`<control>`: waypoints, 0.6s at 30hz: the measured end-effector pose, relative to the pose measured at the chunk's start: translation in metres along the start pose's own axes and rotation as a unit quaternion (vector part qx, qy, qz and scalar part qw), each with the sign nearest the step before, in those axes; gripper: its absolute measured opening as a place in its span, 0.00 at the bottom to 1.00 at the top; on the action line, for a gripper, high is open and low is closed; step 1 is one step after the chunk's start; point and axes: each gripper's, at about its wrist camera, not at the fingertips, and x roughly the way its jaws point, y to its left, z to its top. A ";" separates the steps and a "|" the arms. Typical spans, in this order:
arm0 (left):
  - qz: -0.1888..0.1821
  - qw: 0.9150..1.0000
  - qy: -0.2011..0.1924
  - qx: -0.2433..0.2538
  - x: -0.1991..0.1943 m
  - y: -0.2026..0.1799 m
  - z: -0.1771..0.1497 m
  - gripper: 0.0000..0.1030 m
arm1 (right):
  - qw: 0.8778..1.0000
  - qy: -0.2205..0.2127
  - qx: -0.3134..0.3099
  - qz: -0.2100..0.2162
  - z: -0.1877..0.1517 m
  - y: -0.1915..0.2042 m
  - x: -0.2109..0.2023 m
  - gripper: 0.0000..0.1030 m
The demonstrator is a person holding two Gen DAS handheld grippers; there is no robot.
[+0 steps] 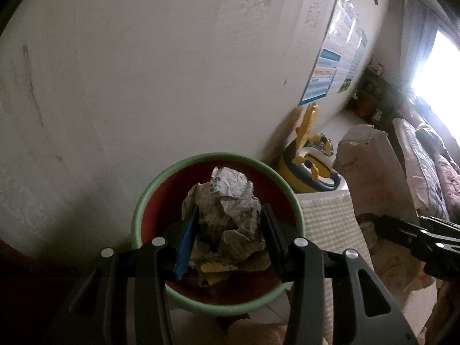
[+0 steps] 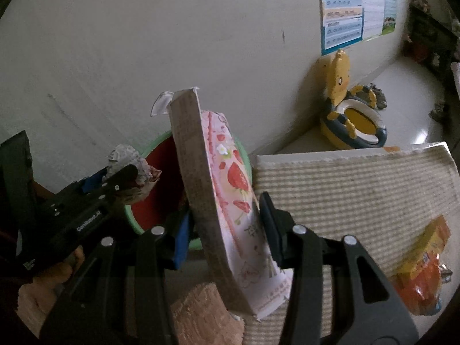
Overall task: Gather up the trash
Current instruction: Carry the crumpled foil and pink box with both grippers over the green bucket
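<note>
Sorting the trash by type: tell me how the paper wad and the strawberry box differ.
The paper wad is crumpled grey newsprint; the strawberry box is flat pink card with straight edges. The wad is in the left tongs, over the green bin; the box stands on end in the right tongs, beside that bin. Both are gripped.

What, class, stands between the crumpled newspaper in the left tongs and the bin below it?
Nothing visible. The crumpled newspaper, clamped in the left tongs, hangs directly over the open bin; only trash already inside lies beneath it.
</note>
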 end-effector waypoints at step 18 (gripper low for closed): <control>0.002 0.999 0.026 -0.023 0.027 0.020 0.001 0.40 | 0.999 0.038 -0.002 0.005 0.008 0.016 0.039 0.42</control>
